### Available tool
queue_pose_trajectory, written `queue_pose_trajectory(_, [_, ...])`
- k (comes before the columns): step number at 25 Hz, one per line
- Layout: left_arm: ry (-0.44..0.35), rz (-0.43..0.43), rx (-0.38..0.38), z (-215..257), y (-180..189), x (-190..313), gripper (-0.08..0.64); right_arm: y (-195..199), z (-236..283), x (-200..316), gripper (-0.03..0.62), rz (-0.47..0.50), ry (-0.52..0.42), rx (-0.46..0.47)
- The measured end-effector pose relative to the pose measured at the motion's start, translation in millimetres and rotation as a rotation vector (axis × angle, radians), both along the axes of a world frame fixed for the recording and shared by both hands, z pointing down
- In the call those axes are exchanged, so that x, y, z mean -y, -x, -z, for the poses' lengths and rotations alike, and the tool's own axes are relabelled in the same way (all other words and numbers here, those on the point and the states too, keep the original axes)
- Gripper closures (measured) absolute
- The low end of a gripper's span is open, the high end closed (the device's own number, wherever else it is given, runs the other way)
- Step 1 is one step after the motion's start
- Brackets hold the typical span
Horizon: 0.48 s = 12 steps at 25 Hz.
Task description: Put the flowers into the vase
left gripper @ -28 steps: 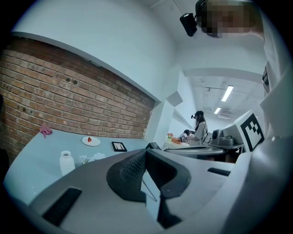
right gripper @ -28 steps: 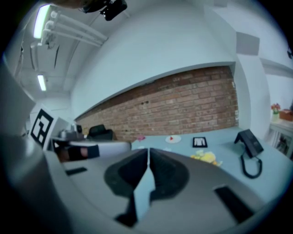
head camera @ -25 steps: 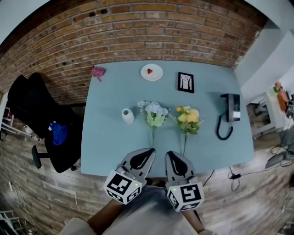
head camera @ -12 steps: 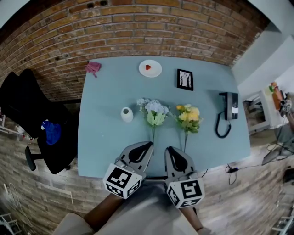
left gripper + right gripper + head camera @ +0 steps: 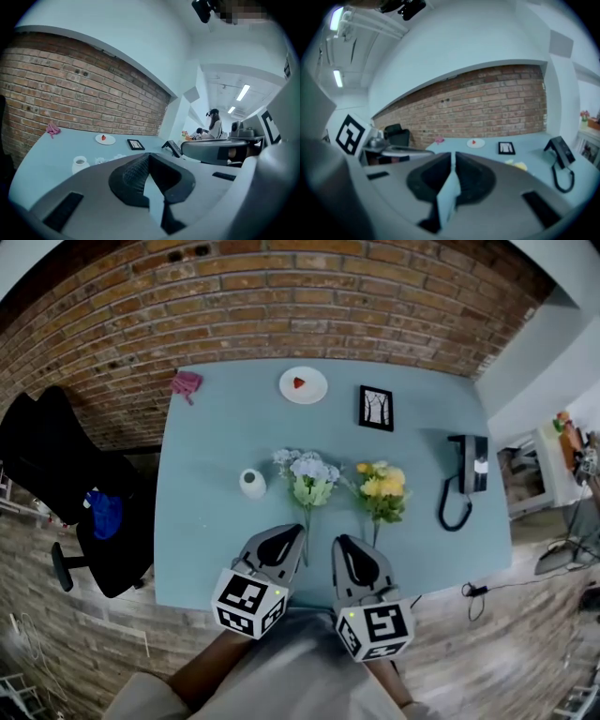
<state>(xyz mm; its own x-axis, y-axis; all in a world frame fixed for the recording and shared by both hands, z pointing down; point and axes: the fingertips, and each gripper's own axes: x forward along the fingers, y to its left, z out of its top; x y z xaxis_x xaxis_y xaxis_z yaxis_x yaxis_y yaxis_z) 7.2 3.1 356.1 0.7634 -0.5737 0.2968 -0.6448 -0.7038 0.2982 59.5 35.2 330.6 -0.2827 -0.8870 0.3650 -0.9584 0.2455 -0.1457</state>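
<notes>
You are at the start: neither bunch is picked up, and the vase [image 5: 251, 484] stands upright and empty on the table [image 5: 202, 549].

The white bunch [image 5: 307, 474] lies just right of the vase, its stem running toward the near edge. The yellow bunch [image 5: 380, 486] lies further right of the vase, beside the white one and laid the same way.

Your left gripper [image 5: 292, 534] has its jaws pressed together with nothing between them. It hovers at the near edge, nearer you than the vase and close to the tail of the white stem. Your right gripper [image 5: 341, 544] is likewise clamped on nothing, just beside the left and short of the yellow stem.

The step in hand looks like the reach for the first stem. For the next move, spread one pair of jaws before you come down, then set them across a stem low on its length, not on the blooms.

The white bunch is the closer one to the vase, so it seems the sensible first pick. The vase looks small and light with a narrow mouth, so expect to stand the stem upright and lower it slowly. You may want the free gripper beside the vase to steady it.
</notes>
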Motion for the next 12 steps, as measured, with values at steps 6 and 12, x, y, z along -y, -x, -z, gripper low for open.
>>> queue_pose_trajectory(6, [0.106,0.028,0.057,-29.2,-6.4,3.3,0.555,-8.0,-10.5,5.6,0.568,0.015,0.037,0.009])
queue_pose_trajectory(12, [0.184,0.045,0.100,-54.9,-18.7,12.4,0.555,-19.9,-18.4,11.3,0.568,0.002,0.055,0.022])
